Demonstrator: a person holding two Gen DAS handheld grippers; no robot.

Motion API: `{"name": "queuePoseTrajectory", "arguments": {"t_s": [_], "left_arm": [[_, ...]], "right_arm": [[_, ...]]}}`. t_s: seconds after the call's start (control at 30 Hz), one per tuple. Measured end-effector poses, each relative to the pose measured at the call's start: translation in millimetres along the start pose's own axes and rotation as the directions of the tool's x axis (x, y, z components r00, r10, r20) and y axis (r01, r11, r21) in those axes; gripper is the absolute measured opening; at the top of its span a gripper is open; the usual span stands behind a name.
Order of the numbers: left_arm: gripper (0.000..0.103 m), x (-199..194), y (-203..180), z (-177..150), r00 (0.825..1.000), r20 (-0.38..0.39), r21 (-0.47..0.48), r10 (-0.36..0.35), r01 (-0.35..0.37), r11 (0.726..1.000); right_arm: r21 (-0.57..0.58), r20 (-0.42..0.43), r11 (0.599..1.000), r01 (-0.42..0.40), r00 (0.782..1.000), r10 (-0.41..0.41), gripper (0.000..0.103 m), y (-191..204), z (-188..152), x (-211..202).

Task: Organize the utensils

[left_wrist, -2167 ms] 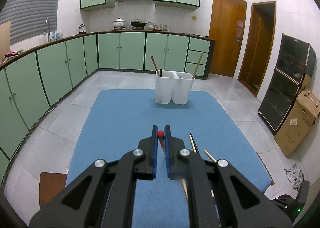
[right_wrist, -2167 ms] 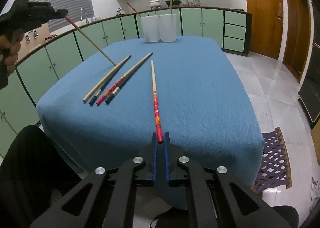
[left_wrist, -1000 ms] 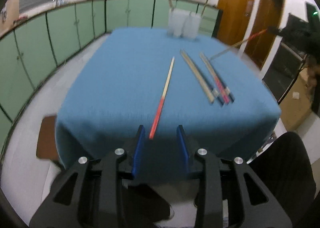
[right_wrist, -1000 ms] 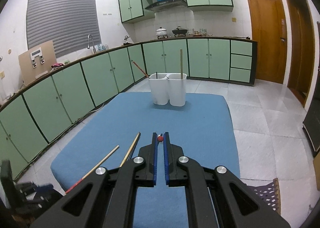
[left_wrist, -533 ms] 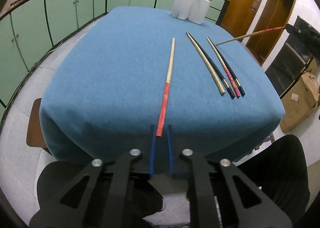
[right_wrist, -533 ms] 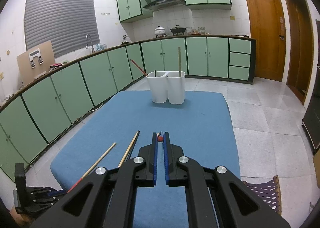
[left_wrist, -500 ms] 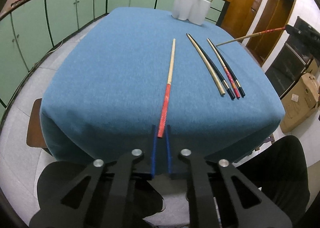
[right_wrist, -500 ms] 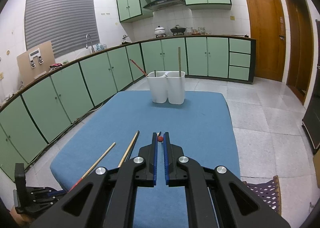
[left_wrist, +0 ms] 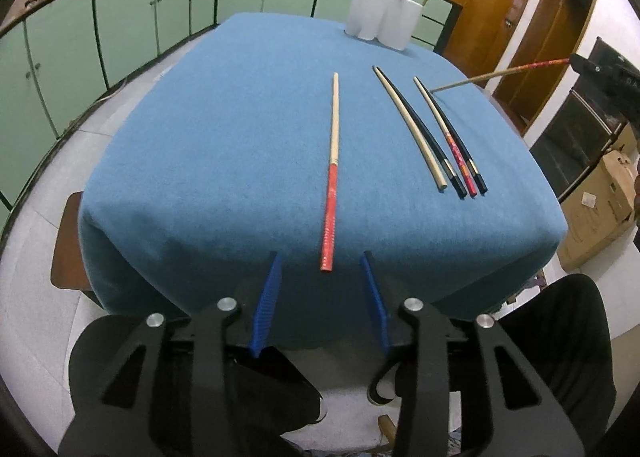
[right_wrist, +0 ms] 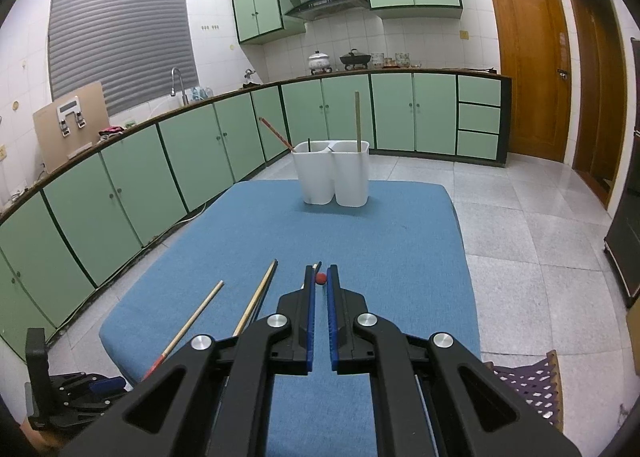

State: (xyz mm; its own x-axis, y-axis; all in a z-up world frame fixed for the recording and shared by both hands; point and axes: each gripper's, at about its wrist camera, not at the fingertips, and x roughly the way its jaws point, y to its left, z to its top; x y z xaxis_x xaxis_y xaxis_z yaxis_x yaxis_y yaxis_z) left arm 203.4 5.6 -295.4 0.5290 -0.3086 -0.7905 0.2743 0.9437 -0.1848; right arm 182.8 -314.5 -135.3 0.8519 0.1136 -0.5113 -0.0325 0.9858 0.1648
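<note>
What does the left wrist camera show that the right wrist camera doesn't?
Only the left wrist view shows the four bundled chopsticks whole, and the right gripper's chopstick from the side. Only the right wrist view shows the right gripper shut on that chopstick's red end, plus the sink tap. Both show the white holder, blue cloth and red-handled chopstick.

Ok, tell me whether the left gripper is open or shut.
Open. The left gripper has just been opening; its blue pads stand apart either side of the red-handled chopstick lying on the table, not pressing it.
</note>
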Motion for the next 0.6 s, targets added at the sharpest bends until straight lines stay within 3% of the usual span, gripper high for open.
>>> {"name": "queuePoseTrajectory", "arguments": {"t_s": [0.23, 0.47, 0.6], "left_arm": [[0.007, 7.7, -4.0, -0.2, 1.000, -0.014, 0.006, -0.004, 0.004, 1.000], [0.005, -4.3, -6.6, 0.7, 0.999, 0.029, 0.011, -0.014, 0.014, 1.000], [0.005, -28.1, -11.0, 14.4, 0.993, 0.114, 0.024, -0.018, 0.016, 1.000]], "right_arm": [[-0.002, -0.001, 1.000, 0.000, 1.000, 0.000, 0.005, -1.2, -0.9, 0.2], [0.000, 0.001, 1.000, 0.002, 1.000, -0.002, 0.005, -1.0, -1.1, -0.1], [-0.005, 0.003, 1.000, 0.004, 1.000, -0.004, 0.005, -1.3, 0.3, 0.3]]}}
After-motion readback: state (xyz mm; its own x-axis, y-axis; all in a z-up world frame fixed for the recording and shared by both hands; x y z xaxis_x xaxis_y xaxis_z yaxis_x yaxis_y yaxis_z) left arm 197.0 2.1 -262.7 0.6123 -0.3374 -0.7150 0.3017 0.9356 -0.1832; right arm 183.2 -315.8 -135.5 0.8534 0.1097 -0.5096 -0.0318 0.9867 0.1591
